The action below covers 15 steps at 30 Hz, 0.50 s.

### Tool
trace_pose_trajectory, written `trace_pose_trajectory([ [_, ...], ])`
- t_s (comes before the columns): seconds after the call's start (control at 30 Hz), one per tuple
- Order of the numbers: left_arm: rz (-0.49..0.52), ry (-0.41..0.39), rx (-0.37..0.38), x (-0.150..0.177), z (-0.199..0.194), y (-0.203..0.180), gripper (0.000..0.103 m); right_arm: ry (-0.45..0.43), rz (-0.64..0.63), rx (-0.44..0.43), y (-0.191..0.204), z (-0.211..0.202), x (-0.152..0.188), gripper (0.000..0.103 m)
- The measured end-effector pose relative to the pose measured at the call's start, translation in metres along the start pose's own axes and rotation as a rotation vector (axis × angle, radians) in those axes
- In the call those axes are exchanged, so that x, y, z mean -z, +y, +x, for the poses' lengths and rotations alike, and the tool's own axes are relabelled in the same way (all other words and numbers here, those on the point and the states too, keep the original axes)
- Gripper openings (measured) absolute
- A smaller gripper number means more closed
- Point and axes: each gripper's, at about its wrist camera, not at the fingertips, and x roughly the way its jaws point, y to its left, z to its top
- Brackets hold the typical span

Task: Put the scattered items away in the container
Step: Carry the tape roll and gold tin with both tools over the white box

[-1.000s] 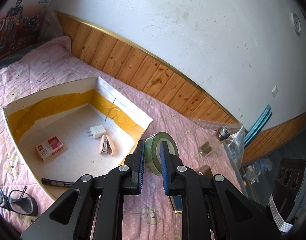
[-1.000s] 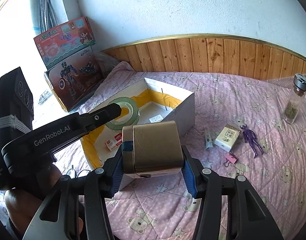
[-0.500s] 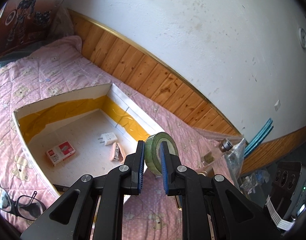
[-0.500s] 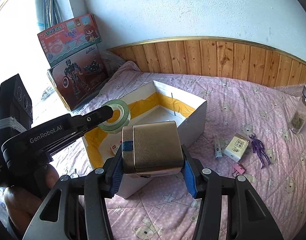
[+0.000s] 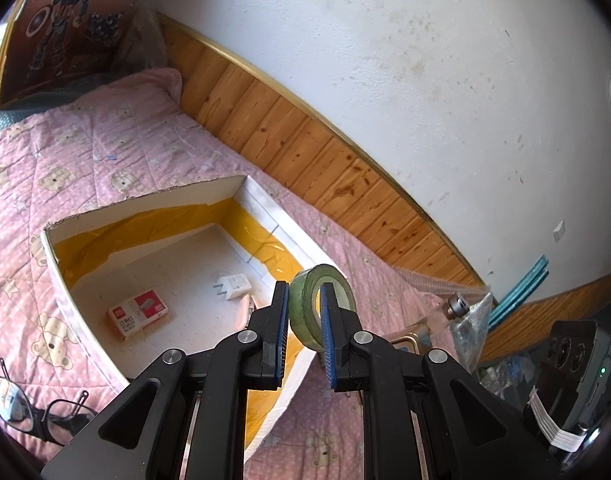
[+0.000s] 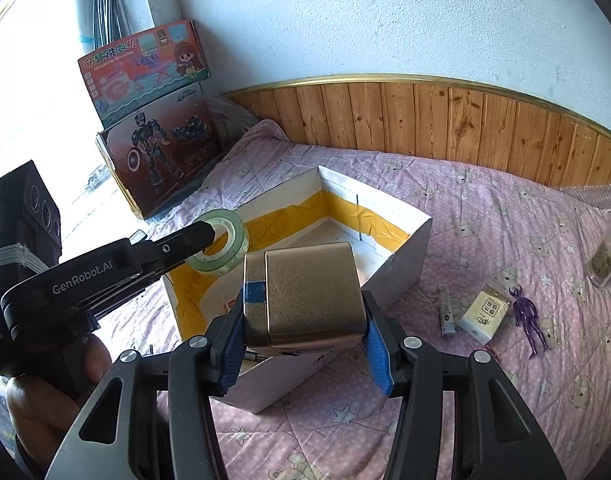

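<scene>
One tape roll [image 5: 319, 308], one gold tin [image 6: 305, 300], one box [image 6: 401, 240], two toy cartons [image 6: 157, 152].

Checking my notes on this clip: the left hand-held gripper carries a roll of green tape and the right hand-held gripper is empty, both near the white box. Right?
Not quite. The right hand-held gripper is not empty: the right wrist view shows it clamped on a gold tin. The rest stands: the left hand-held gripper carries the roll of green tape, both near the white box.
</scene>
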Motion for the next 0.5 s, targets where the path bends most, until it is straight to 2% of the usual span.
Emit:
trace_pose_trajectory([
  [0.5,-0.040,0.038,-0.028,-0.005,0.010,0.020,0.015,0.036,-0.045,-0.015,0.015,0.030,-0.017,0.053],
])
